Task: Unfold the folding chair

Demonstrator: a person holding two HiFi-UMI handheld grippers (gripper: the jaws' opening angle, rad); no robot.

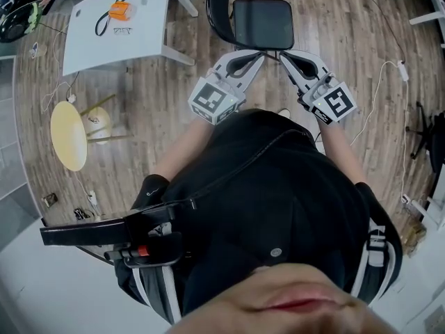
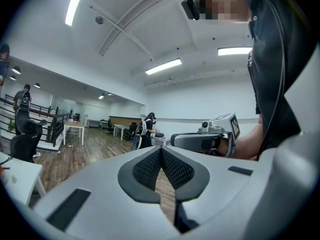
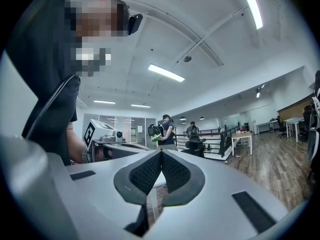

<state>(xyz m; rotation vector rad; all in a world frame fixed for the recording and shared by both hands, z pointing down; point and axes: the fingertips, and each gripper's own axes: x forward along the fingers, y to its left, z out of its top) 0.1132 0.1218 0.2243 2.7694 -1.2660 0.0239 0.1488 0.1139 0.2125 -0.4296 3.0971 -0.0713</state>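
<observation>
chair: black folding chair with padded seat (image 1: pixel 262 23) on wooden floor (image 1: pixel 348 19), far centre, seat apparently flat | left gripper (image 1: pixel 259 56): jaws closed, empty | right gripper (image 1: pixel 284 56): jaws closed, empty | why: both held just near of the seat, unfolding seemingly done

Both forearms (image 1: pixel 188 145) reach forward. The left tongs (image 1: pixel 256 57) and right tongs (image 1: pixel 285 56) point level, tips angled toward each other, jaws pressed together, nothing between them.
</observation>
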